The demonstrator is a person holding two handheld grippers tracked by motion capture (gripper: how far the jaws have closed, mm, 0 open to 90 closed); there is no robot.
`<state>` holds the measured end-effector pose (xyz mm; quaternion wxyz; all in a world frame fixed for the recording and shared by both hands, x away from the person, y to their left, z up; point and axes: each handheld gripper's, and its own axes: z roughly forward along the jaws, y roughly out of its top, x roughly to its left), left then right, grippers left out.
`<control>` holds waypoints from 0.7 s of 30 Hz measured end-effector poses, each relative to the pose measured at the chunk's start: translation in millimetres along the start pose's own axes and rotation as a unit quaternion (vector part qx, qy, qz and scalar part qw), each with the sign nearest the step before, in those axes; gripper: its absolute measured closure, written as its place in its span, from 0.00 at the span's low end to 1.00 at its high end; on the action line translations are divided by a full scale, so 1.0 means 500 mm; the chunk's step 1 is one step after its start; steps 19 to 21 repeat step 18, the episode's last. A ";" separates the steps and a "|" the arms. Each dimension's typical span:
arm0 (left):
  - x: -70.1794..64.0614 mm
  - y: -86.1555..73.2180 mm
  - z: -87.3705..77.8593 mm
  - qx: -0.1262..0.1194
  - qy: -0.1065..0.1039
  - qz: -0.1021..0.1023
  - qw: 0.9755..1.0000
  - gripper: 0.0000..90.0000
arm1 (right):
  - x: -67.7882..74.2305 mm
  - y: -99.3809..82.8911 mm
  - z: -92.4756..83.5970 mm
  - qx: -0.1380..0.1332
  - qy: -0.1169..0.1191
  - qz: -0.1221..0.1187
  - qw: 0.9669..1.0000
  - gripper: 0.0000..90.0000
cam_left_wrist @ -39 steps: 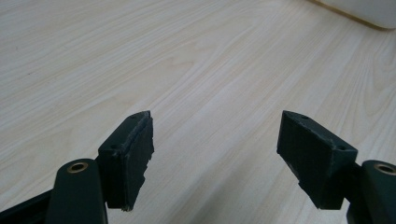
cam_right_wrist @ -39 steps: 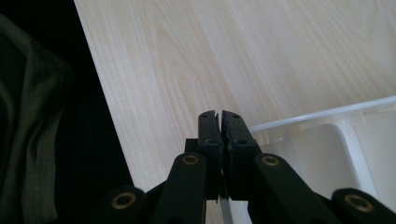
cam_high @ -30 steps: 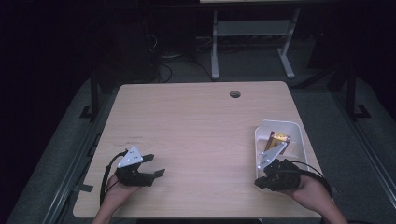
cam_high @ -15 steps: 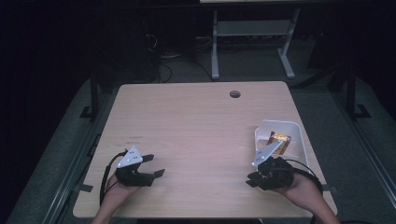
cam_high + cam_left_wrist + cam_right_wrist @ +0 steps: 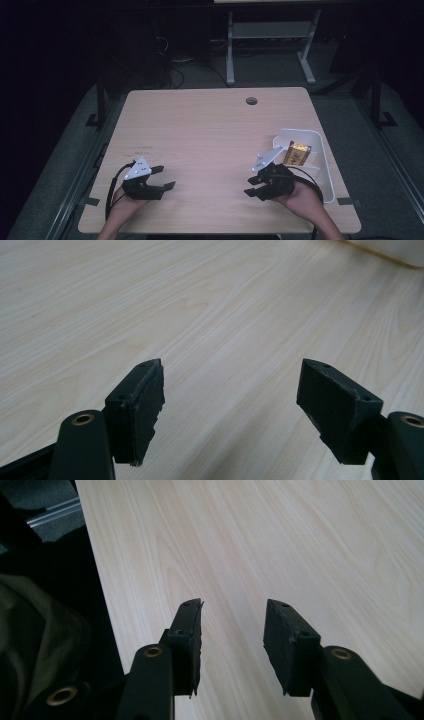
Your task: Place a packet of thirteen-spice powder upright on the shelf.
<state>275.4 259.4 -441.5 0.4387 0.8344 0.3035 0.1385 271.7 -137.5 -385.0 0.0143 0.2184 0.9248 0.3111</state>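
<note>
Near the table's front left, my left gripper (image 5: 165, 178) rests low in a hand, jaws open and nothing between them; the left gripper view (image 5: 230, 387) has only bare wood in the gap. My right gripper (image 5: 250, 186) sits at the front right, pointing left, just left of a white bin (image 5: 326, 167). Its jaws have just been opening and stand apart over bare wood (image 5: 232, 625) with nothing between them. A yellow box (image 5: 297, 154) lies inside the bin.
The light wooden table (image 5: 210, 135) has a round cable hole (image 5: 251, 101) near its far edge. A corner of the bin (image 5: 395, 250) lies beyond the left jaws. In the right gripper view the table's edge (image 5: 97, 580) drops to dark floor.
My right gripper has moved left, away from the bin, and its jaws have gone from shut to open. The left gripper has stayed where it was.
</note>
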 end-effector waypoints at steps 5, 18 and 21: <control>0.002 -0.001 -0.001 0.001 0.000 -0.001 1.000 0.29 | 0.004 0.020 0.023 -0.006 0.005 0.002 1.000 0.59; 0.004 -0.004 -0.003 0.006 0.001 -0.001 1.000 0.28 | 0.030 0.039 0.061 -0.026 -0.001 -0.005 1.000 0.44; 0.004 -0.004 -0.003 0.006 0.001 -0.001 1.000 0.28 | 0.030 0.039 0.061 -0.026 -0.001 -0.005 1.000 0.44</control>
